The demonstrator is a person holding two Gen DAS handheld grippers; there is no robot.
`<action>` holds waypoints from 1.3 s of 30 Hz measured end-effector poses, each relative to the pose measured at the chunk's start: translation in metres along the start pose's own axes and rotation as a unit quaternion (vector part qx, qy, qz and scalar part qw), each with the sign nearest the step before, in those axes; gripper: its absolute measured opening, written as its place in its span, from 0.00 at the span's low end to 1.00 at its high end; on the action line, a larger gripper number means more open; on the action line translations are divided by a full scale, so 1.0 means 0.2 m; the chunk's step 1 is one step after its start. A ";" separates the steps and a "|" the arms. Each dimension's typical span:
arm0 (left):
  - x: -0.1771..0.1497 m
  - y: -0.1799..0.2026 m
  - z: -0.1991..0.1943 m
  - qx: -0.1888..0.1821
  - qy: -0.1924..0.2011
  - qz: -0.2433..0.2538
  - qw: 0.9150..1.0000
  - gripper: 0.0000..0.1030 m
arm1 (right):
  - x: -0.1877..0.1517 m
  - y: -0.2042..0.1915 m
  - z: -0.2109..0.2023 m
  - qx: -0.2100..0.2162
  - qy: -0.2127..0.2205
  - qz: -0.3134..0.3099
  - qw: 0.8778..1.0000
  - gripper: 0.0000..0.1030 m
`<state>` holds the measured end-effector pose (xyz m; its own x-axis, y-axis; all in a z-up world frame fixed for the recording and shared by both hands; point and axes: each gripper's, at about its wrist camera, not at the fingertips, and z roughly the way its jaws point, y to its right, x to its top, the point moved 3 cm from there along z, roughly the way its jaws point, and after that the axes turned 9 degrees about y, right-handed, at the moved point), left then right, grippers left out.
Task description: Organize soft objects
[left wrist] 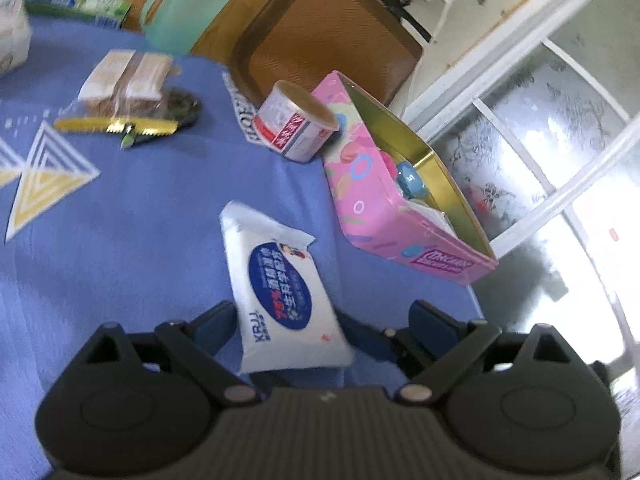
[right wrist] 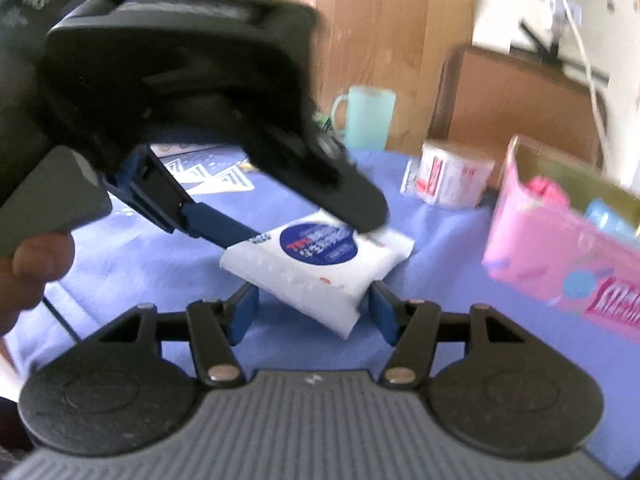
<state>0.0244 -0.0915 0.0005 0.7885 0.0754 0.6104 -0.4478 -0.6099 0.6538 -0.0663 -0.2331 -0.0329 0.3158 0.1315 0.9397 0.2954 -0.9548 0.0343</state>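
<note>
A white pack of wet wipes [left wrist: 280, 280] with a round blue label hangs tilted just above the blue tablecloth [left wrist: 140, 220]. My right gripper [right wrist: 312, 314] is shut on the near end of the wipes pack [right wrist: 316, 268], a blue pad on each side. My left gripper [left wrist: 324, 320] is open wide around the pack. Its left finger sits near the pack's edge and the other stands well clear. In the right wrist view the left gripper [right wrist: 304, 228] reaches in from the upper left, one blue finger at the pack's far corner.
An open pink tin [left wrist: 400, 208] holding blue and pink items stands at the table's right edge. A red-and-white can [left wrist: 296, 124] lies beside it. Further back are a wrapped bread pack [left wrist: 124, 80], a mint mug [left wrist: 180, 12] and a brown chair [left wrist: 332, 32]. A hand [right wrist: 32, 272] grips the left tool.
</note>
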 end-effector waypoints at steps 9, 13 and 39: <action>-0.02 -0.10 0.07 -0.003 -0.028 -0.048 0.998 0.36 | 0.01 0.19 -0.01 0.063 -0.009 0.197 0.978 0.60; 0.00 -0.07 0.05 -0.009 -0.017 -0.042 0.999 0.36 | 0.05 0.24 -0.01 0.070 0.009 0.238 0.969 0.56; 0.37 0.67 0.57 -0.045 0.021 0.135 0.990 0.48 | 0.15 0.80 -0.10 -0.277 0.122 0.107 0.947 0.39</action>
<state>0.0708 -0.2577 0.0829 0.6179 -0.0455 0.7850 -0.6761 -0.5405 0.5008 -0.0276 -0.3863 0.0080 0.0776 -0.0823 0.9936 -0.2917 -0.9549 -0.0563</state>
